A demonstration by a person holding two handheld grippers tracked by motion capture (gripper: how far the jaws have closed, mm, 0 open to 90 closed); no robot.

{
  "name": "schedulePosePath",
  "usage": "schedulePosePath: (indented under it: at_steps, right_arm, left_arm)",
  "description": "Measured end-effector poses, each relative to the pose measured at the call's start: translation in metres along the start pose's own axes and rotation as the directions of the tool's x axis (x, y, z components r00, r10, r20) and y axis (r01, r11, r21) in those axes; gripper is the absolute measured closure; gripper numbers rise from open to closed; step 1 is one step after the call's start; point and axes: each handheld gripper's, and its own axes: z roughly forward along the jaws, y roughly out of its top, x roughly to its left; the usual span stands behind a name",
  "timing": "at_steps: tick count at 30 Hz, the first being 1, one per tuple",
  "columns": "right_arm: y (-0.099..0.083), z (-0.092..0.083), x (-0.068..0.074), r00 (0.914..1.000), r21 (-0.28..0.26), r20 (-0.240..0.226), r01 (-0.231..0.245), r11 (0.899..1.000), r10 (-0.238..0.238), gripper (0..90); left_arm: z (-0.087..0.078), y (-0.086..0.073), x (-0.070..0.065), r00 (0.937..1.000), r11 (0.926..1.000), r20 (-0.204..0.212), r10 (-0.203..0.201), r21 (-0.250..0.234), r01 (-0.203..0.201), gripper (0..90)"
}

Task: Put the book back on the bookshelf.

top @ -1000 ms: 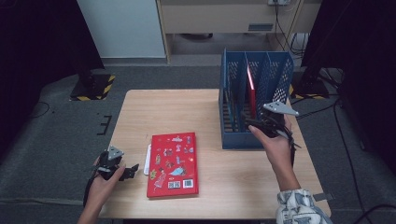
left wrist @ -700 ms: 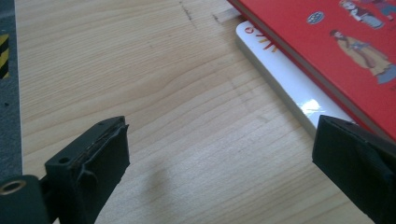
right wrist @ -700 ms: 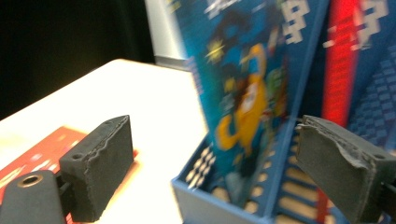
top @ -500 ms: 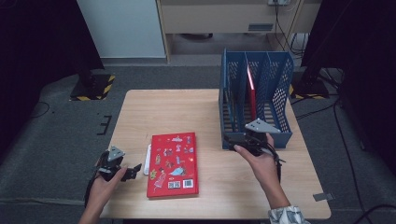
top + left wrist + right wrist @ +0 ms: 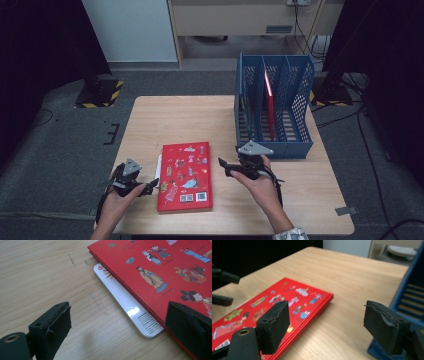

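the red book [image 5: 185, 176] lay flat near the table's [image 5: 150, 125] front edge, stiff, fairly heavy, probably slick-covered; best taken by its long edges. both the left gripper [image 5: 148, 189] and right gripper [image 5: 223, 167] were released, jaws just narrowing, nothing between them.

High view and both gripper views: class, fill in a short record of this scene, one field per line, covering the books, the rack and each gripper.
top book: red book, flat on the table
under it: white book, edge sticking out on the left gripper's side
rack: blue file rack, one red book upright in a slot
left gripper: open, at the stack's edge, holding nothing
right gripper: open, jaws just been closing, nothing between them, beside the red book
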Motion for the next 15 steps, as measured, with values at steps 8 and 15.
schedulePosePath:
  at_steps: [8,15]
  right_arm:
    - [-0.016,0.016,0.018,0.9982,0.064,-0.058,0.018,0.998,-0.014,25.2]
    - [-0.025,0.028,0.030,0.9937,0.104,-0.112,0.017,0.994,-0.006,24.3]
  left_arm:
    - [0.004,0.004,-0.010,0.9985,0.9994,0.043,0.034,0.002,-0.035,11.1]
    - [0.012,0.007,-0.020,0.9921,0.9992,0.120,0.038,0.009,-0.040,20.0]
